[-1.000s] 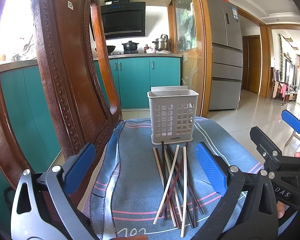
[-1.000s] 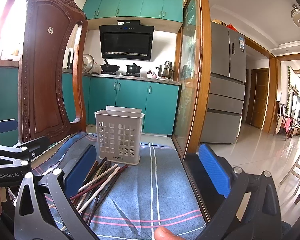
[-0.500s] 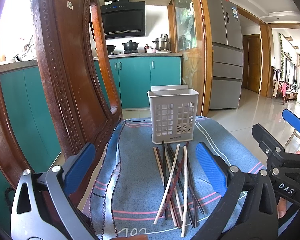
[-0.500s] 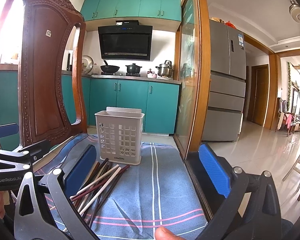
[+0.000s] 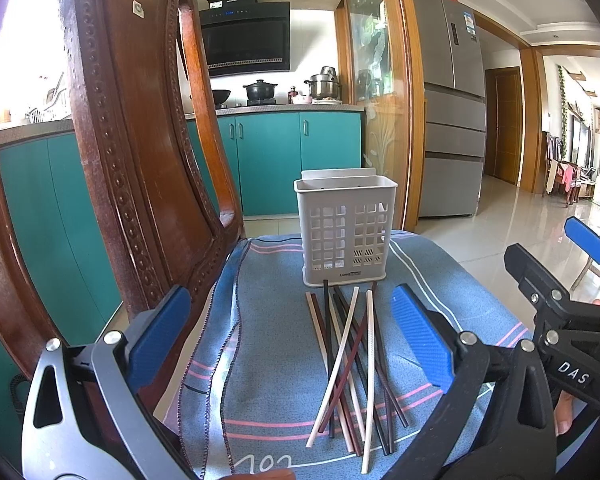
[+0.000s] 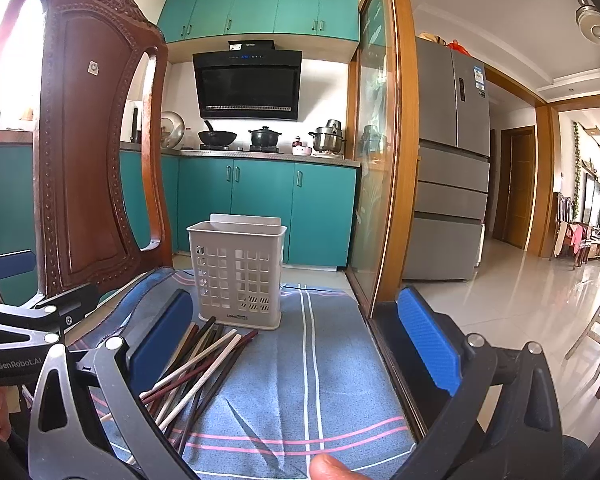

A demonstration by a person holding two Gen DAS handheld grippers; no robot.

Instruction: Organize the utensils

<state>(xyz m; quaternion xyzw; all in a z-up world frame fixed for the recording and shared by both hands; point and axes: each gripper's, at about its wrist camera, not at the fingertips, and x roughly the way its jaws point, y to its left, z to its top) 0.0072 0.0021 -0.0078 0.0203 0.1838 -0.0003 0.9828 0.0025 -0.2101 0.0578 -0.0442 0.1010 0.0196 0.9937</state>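
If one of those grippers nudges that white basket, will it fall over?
Possibly. The basket stands tall on a narrow base, looks empty and is thin perforated plastic, so probably light. It sits on a soft blue cloth, which may drag its base, so a high nudge would tip it more readily.

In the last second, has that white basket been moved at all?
No. The basket sits in the same spot on the blue cloth, chopsticks lying right before it, untouched.
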